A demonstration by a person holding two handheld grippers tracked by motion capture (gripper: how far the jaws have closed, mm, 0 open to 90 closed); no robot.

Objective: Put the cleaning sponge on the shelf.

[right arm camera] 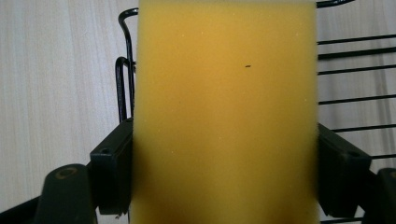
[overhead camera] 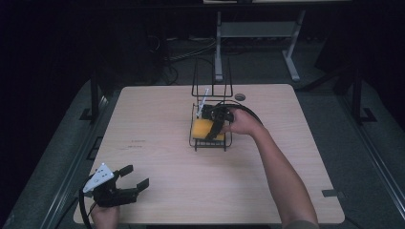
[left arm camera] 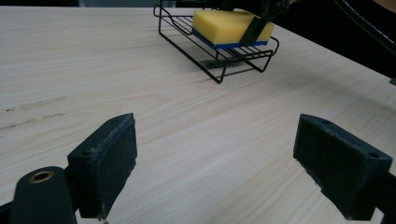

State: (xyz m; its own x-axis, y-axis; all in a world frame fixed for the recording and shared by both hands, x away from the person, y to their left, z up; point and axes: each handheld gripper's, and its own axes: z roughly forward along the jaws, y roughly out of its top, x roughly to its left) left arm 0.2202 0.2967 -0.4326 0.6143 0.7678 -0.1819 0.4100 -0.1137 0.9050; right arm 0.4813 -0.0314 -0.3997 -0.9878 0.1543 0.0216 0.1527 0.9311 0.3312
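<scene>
Right gripper view looks straight along a yellow sponge (right arm camera: 224, 112) held between the two black jaws, which press against its long sides, so the right tongs (right arm camera: 224, 177) are grasping the sponge. Behind it run the black wires of a wire rack (right arm camera: 355, 70). From the high view, the sponge (overhead camera: 203, 128) sits over the rack's low tray (overhead camera: 210, 143) near the middle of the desk (overhead camera: 157, 186), with the right tongs (overhead camera: 216, 123) on it. The left gripper view shows the sponge's blue underside resting on or just above the tray wires; I cannot tell which.

As a judgement, the sponge is either just being set into the rack or about to be lifted out; the grip is not let go, so release or lift remains.

The left tongs (overhead camera: 136, 179) hover at the desk's near left corner, jaws spread wide with nothing between them, well apart from the rack.

No brand, label or readable writing appears on the sponge or rack; faint dark marks on the desk are too small to read.
</scene>
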